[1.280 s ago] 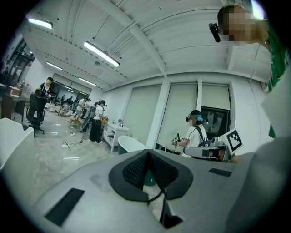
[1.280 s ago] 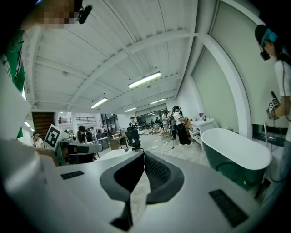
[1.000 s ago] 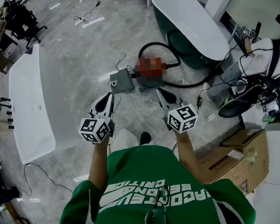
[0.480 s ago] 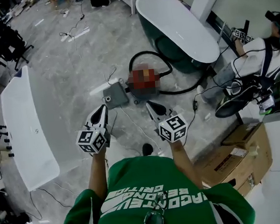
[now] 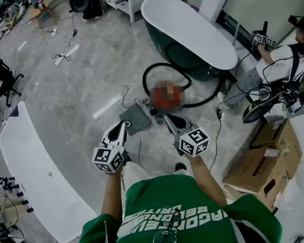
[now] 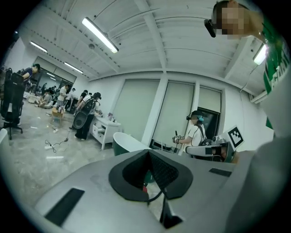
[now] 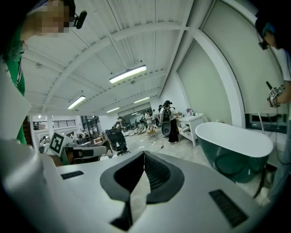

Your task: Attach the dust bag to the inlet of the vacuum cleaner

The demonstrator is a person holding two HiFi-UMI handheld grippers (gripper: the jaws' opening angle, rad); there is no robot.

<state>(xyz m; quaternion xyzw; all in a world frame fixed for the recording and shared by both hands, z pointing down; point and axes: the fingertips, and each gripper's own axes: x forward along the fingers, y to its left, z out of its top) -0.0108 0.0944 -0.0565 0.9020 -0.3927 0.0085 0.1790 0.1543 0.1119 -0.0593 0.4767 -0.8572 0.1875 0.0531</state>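
The vacuum cleaner point(image 5: 166, 96), a red body under a blur patch with a black hose point(image 5: 149, 73) looped behind it, stands on the grey floor. A grey dust bag point(image 5: 136, 118) lies flat just to its left. My left gripper point(image 5: 122, 124) hangs shut and empty, its tips at the bag's near left edge. Also shut and empty, my right gripper point(image 5: 167, 118) is at the vacuum's near side. In the left gripper view the left gripper point(image 6: 148, 152) has its jaws closed tip to tip. In the right gripper view the right gripper point(image 7: 144, 152) shows the same.
A dark green bathtub point(image 5: 189, 30) with a white rim stands behind the vacuum. A long white tub point(image 5: 41, 181) lies at the left. A cardboard box point(image 5: 261, 161) and a seated person point(image 5: 279, 65) are at the right. Cables point(image 5: 66, 51) trail over the floor.
Both grippers have moved forward together and now reach the dust bag and vacuum, which lay farther ahead before. Both stay shut.
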